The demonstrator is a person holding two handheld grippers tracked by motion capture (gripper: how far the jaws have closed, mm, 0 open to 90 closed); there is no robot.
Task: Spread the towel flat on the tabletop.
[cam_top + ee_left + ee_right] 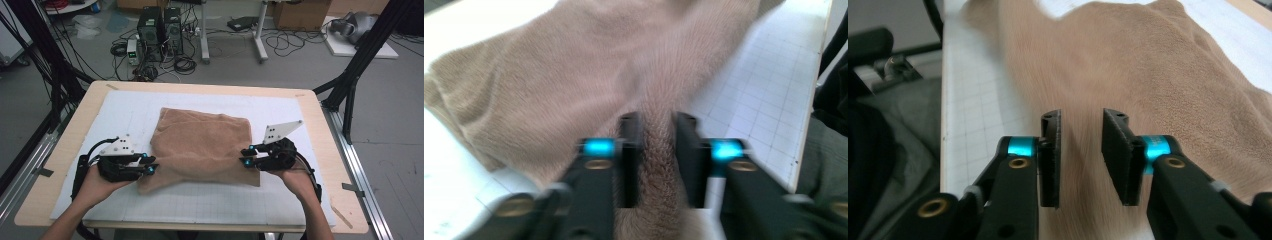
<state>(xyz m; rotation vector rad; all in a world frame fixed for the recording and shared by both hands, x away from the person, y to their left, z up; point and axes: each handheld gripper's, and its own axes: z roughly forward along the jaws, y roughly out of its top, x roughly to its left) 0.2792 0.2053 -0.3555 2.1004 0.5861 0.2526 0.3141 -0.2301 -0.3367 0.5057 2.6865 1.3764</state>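
No readable text, label, brand or number in any view. White mat (200,205) under left gripper (150,163) and right gripper (246,155) carries printed grid only, no figures. Computer towers (160,32) far beyond grippers: markings, if any, too small to read.

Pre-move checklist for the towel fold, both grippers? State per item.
1. Left gripper has the tan terry towel between its fingers: ok, a ridge fills the gap.
2. Right gripper pressing towel: cannot tell, blurred.
3. Both grippers at the towel's near edge, opposite sides, in the high view: ok.
4. Towel flat: not ok, near edge bunched.
5. Towel wholly on the white gridded mat: ok.
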